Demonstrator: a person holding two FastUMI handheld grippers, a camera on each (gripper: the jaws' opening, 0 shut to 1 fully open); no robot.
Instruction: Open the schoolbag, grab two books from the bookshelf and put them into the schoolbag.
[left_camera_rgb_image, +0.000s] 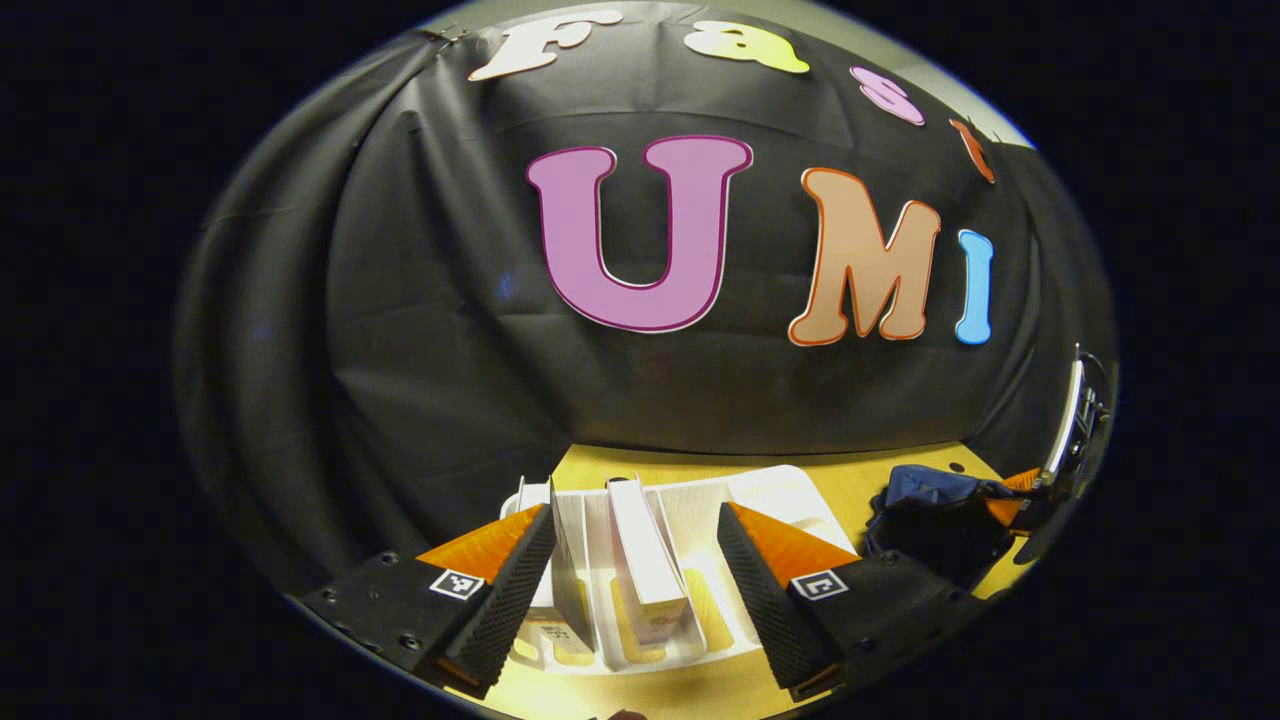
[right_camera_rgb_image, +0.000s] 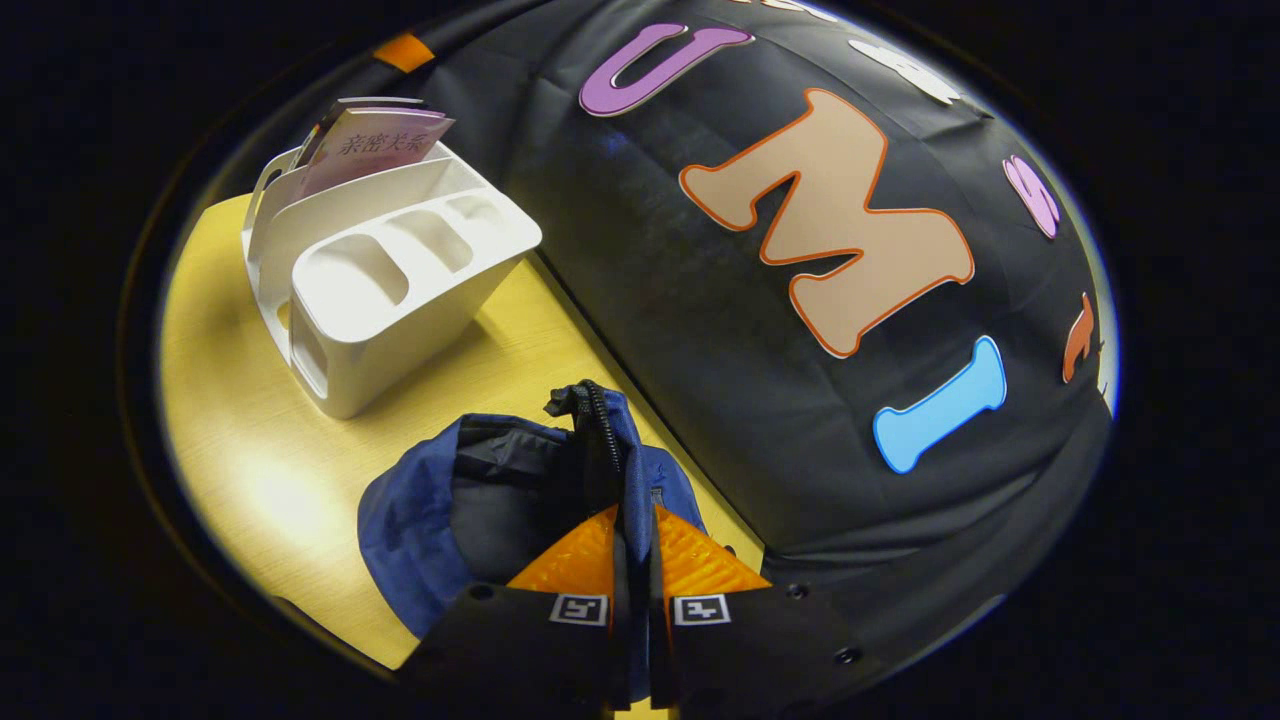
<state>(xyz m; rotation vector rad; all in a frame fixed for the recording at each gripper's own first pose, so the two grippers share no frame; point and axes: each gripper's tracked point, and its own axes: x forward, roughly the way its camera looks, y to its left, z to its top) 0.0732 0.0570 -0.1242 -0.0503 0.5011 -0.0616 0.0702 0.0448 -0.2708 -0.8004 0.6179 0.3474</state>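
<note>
In the left gripper view, the left gripper (left_camera_rgb_image: 634, 570) is held spread wide over the white bookshelf (left_camera_rgb_image: 780, 495), with two upright books (left_camera_rgb_image: 645, 560) standing between its fingers and untouched by them. The bookshelf is set on the yellow surface (left_camera_rgb_image: 860, 480). To the right, the blue schoolbag (left_camera_rgb_image: 935, 510) is seen, with the other gripper at its far edge.

In the right gripper view, the right gripper (right_camera_rgb_image: 632, 545) is pressed together on a fold of the schoolbag (right_camera_rgb_image: 420, 520) near its black handle (right_camera_rgb_image: 590, 420). The bookshelf (right_camera_rgb_image: 380, 270) stands well apart, books (right_camera_rgb_image: 375, 145) kept in its far slots.
</note>
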